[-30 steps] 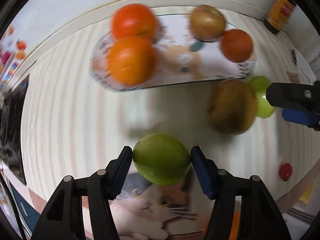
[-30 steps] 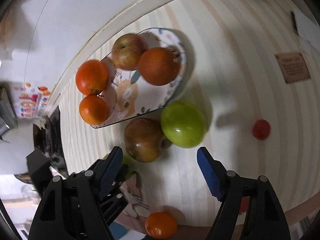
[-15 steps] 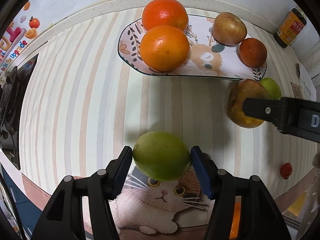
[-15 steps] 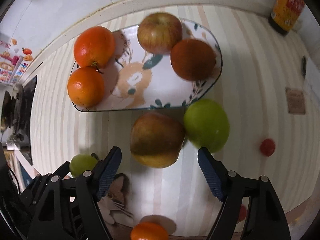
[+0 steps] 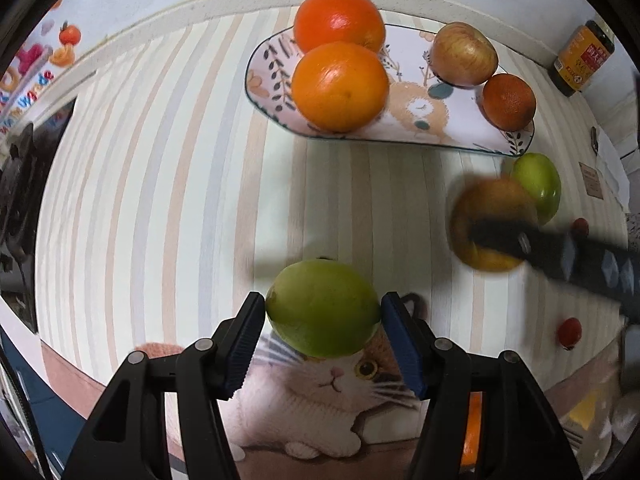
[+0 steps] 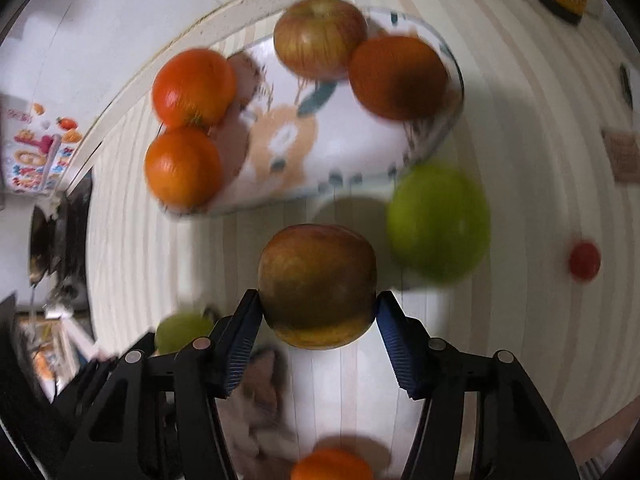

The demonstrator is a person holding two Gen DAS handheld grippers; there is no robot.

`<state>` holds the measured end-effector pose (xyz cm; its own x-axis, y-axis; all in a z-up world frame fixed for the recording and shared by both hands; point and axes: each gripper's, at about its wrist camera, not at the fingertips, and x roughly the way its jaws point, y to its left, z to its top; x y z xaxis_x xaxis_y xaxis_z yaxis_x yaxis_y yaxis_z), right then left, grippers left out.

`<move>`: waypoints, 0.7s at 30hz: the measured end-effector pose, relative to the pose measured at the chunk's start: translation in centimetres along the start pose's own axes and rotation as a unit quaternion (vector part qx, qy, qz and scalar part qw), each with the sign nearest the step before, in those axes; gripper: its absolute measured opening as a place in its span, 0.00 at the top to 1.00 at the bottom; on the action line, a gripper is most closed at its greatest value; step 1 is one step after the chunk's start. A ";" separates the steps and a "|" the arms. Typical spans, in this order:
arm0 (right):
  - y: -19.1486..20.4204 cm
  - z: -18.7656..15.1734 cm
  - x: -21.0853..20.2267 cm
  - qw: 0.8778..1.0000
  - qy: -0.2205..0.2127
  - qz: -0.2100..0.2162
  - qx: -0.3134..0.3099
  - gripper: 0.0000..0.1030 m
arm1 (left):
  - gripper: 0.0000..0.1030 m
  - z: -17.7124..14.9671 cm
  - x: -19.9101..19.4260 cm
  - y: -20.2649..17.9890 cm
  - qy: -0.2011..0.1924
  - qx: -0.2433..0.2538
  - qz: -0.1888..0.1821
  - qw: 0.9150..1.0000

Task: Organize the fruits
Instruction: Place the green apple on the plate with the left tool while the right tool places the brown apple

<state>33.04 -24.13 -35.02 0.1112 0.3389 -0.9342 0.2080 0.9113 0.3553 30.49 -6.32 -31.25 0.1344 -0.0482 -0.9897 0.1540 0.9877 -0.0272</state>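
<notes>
My left gripper (image 5: 322, 320) is shut on a green fruit (image 5: 322, 306), held above the striped tablecloth. My right gripper (image 6: 318, 308) is shut on a brown-red apple (image 6: 318, 284); the same apple (image 5: 492, 224) shows in the left wrist view with a blurred right finger across it. The patterned plate (image 5: 404, 120) at the back holds two oranges (image 5: 340, 84), a red-yellow apple (image 5: 464, 54) and a dark orange (image 5: 508, 100). A large green apple (image 6: 438, 220) lies on the cloth just right of the plate (image 6: 280, 148).
A small red fruit (image 6: 584, 260) lies at the right. An orange (image 6: 332, 466) sits at the near edge. A yellow-labelled jar (image 5: 582, 56) stands at the back right by the wall. A cat-print mat (image 5: 328, 396) lies under my left gripper.
My right gripper has moved forward and closed on the brown-red apple, which was between its open fingers before. My left gripper keeps the green fruit and has drifted little.
</notes>
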 end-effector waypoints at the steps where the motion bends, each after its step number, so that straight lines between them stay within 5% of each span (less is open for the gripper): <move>1: -0.1 -0.7 -0.1 1.000 0.014 0.003 -0.011 0.40 | 0.44 -0.1 0.0 0.3 0.004 -0.004 -0.005 1.000; 8: -0.6 -4.4 -0.5 0.999 0.022 -0.001 -0.043 0.40 | 0.42 1.1 0.6 0.8 0.013 -0.001 -0.021 1.000; 21: 0.0 -3.5 -2.1 0.998 -0.034 -0.008 -0.042 0.41 | 0.44 3.0 0.0 -0.2 0.011 0.004 -0.026 1.000</move>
<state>29.36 -24.00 -33.12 0.1756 0.3095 -0.9345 0.1275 0.9341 0.3334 33.36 -6.95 -30.83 0.1037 -0.0951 -0.9901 0.1687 0.9827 -0.0767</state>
